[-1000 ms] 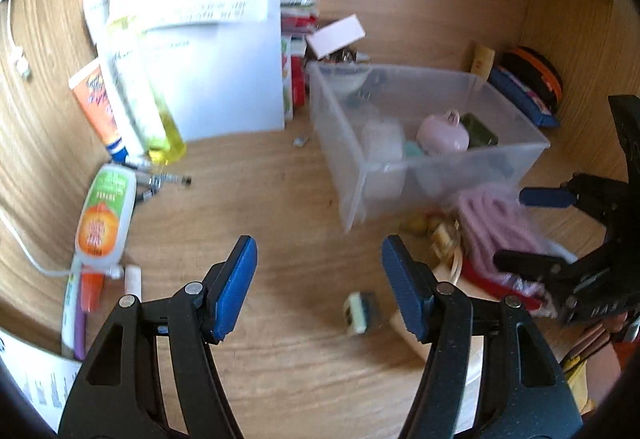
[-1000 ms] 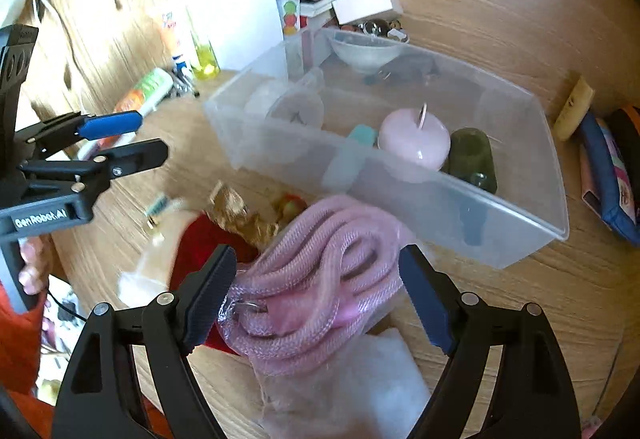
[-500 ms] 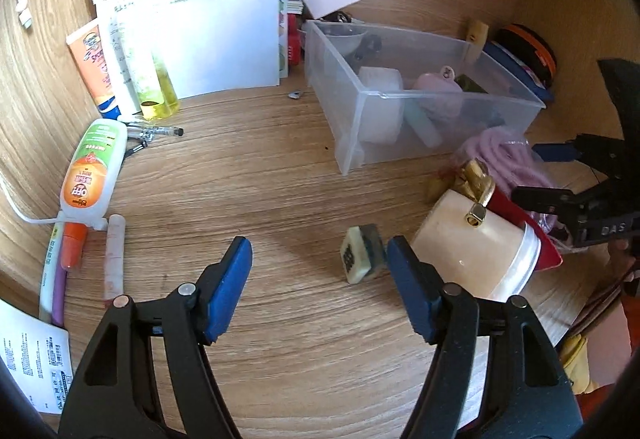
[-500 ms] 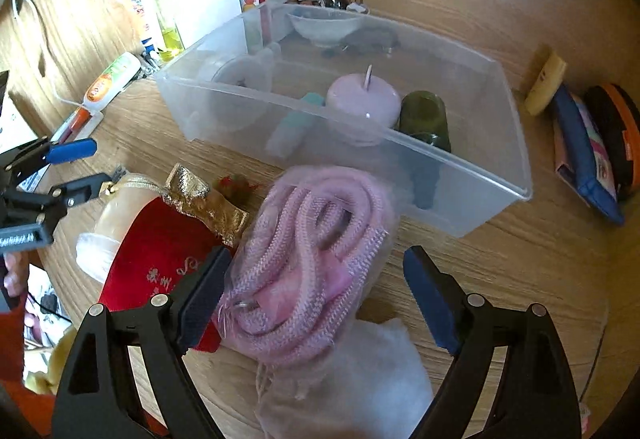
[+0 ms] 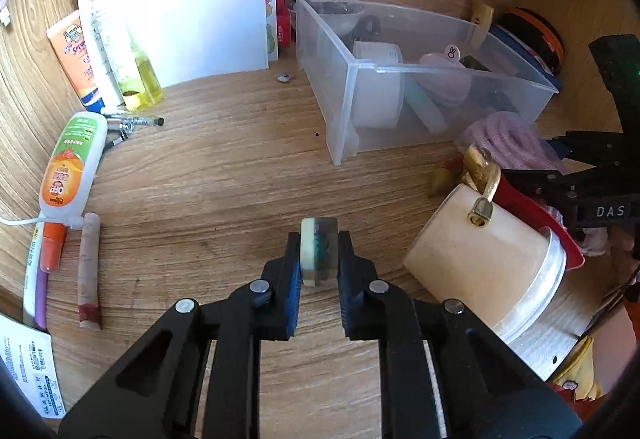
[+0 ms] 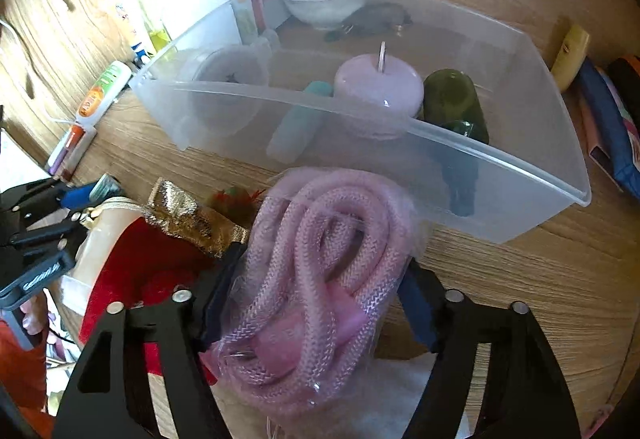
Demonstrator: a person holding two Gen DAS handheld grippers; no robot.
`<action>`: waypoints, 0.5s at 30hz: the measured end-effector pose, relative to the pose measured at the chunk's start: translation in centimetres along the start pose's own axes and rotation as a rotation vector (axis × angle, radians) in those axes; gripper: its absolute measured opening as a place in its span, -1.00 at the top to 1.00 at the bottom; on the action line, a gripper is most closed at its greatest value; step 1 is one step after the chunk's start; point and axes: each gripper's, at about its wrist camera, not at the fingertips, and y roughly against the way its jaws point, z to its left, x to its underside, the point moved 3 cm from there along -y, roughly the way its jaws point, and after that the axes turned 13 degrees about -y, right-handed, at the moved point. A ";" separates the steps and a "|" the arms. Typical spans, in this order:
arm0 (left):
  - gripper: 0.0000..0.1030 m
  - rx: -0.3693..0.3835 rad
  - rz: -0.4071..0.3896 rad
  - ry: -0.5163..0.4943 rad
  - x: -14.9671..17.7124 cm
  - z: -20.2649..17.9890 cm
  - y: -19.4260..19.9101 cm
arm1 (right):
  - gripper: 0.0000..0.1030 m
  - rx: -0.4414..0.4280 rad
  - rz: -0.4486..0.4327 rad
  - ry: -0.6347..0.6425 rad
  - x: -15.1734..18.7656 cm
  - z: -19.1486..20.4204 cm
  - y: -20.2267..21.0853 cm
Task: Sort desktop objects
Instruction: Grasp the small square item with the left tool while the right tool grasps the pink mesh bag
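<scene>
Eraser [image 5: 319,251], small cream-and-teal block on the wooden desk [image 5: 208,175], now clamped edgewise in the left gripper [image 5: 319,259], whose jaws just closed. Right gripper [image 6: 320,303] jaws have been closing around the bagged pink braided rope [image 6: 316,271], soft and coiled, just beside the clear plastic bin [image 6: 500,163]; pads look pressed on the bag. Both likely bin-bound.

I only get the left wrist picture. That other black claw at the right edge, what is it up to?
Observer: The right gripper straddles a bag of pink rope; its jaws have just been closing, and the pads touch the bag's sides.
Operator: What's the dark thing behind the pink lump in the clear bin?
Observer: A dark green bottle, right beside that pink round piece in the bin.
Operator: Anything at the bin's far end?
Observer: A translucent white bowl.
</scene>
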 end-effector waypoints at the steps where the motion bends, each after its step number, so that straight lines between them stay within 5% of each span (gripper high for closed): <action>1: 0.70 -0.002 -0.009 0.003 -0.1 0.1 0.2 | -0.19 -0.009 -0.002 0.002 0.0 0.0 0.1; 15: 0.70 0.008 -0.172 0.013 -4.2 0.6 5.2 | -0.09 -0.115 -0.163 0.001 -0.3 0.2 6.8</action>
